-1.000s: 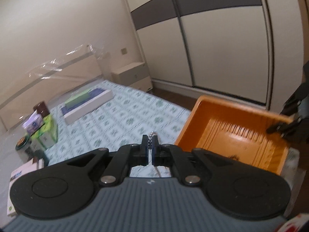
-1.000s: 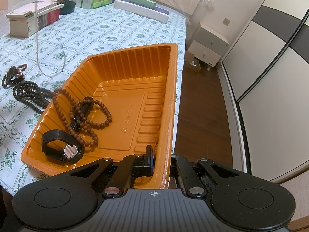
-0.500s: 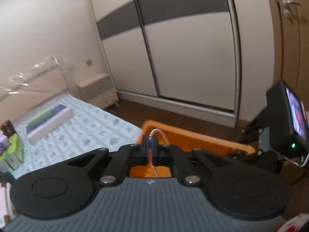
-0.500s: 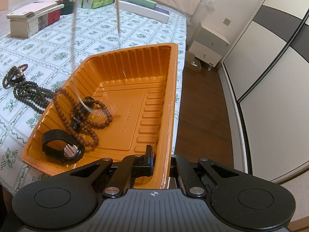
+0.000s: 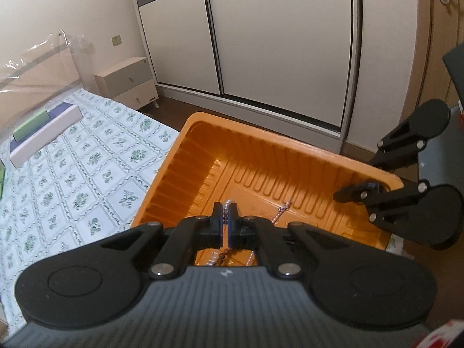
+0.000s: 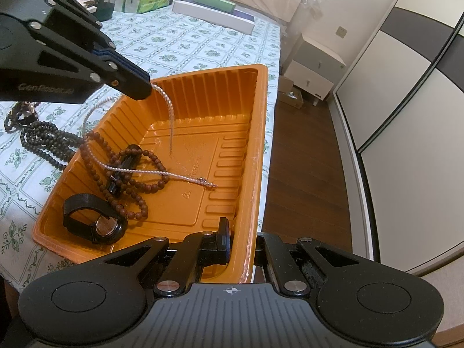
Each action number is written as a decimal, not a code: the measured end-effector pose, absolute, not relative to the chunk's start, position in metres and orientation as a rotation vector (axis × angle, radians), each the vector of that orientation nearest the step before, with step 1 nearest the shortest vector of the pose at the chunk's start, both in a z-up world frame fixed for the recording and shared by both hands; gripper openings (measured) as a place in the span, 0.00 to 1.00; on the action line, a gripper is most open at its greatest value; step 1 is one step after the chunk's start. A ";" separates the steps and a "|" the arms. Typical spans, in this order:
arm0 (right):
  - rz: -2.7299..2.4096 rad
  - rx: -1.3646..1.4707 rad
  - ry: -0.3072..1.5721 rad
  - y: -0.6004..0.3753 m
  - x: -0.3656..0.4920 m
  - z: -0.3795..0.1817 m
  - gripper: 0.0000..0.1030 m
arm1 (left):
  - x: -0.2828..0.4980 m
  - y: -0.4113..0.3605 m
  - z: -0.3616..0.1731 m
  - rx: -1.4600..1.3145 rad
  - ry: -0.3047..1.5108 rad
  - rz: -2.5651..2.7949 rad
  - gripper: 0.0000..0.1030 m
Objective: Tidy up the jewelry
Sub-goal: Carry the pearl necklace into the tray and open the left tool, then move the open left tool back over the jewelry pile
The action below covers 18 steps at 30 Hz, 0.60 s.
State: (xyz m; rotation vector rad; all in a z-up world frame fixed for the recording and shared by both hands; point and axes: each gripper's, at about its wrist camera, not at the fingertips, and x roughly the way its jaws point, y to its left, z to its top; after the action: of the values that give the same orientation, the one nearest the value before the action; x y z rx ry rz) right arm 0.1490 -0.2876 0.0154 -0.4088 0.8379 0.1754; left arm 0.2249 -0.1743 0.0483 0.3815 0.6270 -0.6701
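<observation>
Since the earlier frames, the left tongs had travelled from over the bed to a position above the orange tray, and the pearl necklace, previously swinging in the air, had come down so that its lower end lay on the tray floor.

Nearest the right wrist camera, the right tongs were clamped on the tray's near rim, one finger inside the wall and one outside. Just beyond, in the tray's near left corner, lay a black watch. Next came a brown bead necklace, coiled over a small black item; one loop of it rose over the tray's left wall. The pearl necklace's clasp end rested across those beads and out to mid-floor.

Above the tray's far left wall, the left tongs were closed on the pearl necklace, which hung from the tips in two strands.

On the floral bed sheet left of the tray lay a dark bead string. Farther off stood a long white box, green tissue packs and a dark jar.
</observation>
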 end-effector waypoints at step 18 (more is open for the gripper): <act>0.173 -0.404 0.838 -0.288 0.150 0.015 0.03 | 0.226 -0.124 0.068 0.304 0.579 -0.546 0.25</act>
State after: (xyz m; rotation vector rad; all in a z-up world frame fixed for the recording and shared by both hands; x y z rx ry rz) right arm 0.1499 -0.2880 0.0151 -0.4041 0.8380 0.1727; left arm 0.2259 -0.1237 0.0678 0.3042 0.5793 -0.5459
